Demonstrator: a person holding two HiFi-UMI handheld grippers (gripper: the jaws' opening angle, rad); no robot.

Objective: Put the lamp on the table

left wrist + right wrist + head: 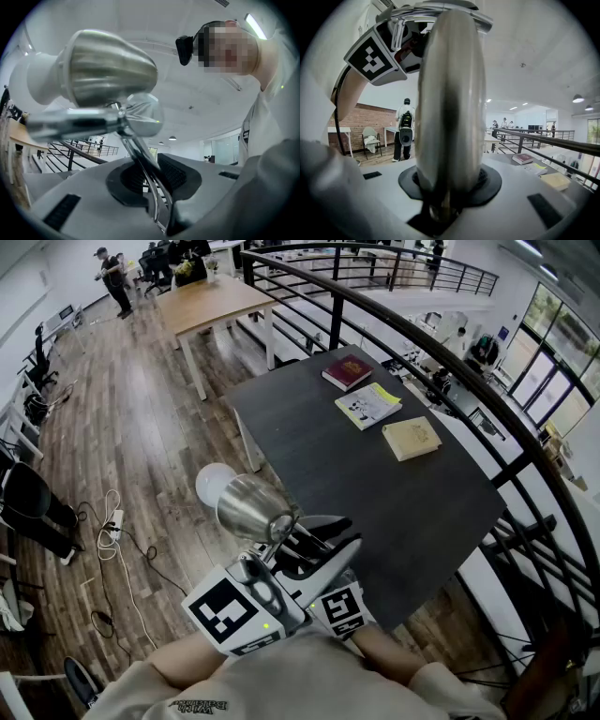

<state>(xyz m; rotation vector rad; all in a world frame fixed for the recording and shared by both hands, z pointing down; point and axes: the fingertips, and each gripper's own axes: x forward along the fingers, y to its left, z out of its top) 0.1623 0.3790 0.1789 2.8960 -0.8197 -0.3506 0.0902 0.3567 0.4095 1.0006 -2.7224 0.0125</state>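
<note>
A silver lamp (255,509) with a white bulb (213,484) is held in the air over the near left corner of the dark table (375,493). My left gripper (286,554) is shut on the lamp's thin metal arm (146,180), and the shade (108,70) fills the top of the left gripper view. My right gripper (333,563) sits just beside the left one, shut on a broad silver part of the lamp (450,98). That part stands edge-on between its jaws and hides much of the right gripper view. The left gripper's marker cube (372,56) shows above it.
On the far half of the dark table lie a red book (347,371), an open magazine (368,405) and a tan book (412,438). A black railing (450,362) curves along its right side. A wooden table (211,301) stands further off; cables (112,531) lie on the floor at left.
</note>
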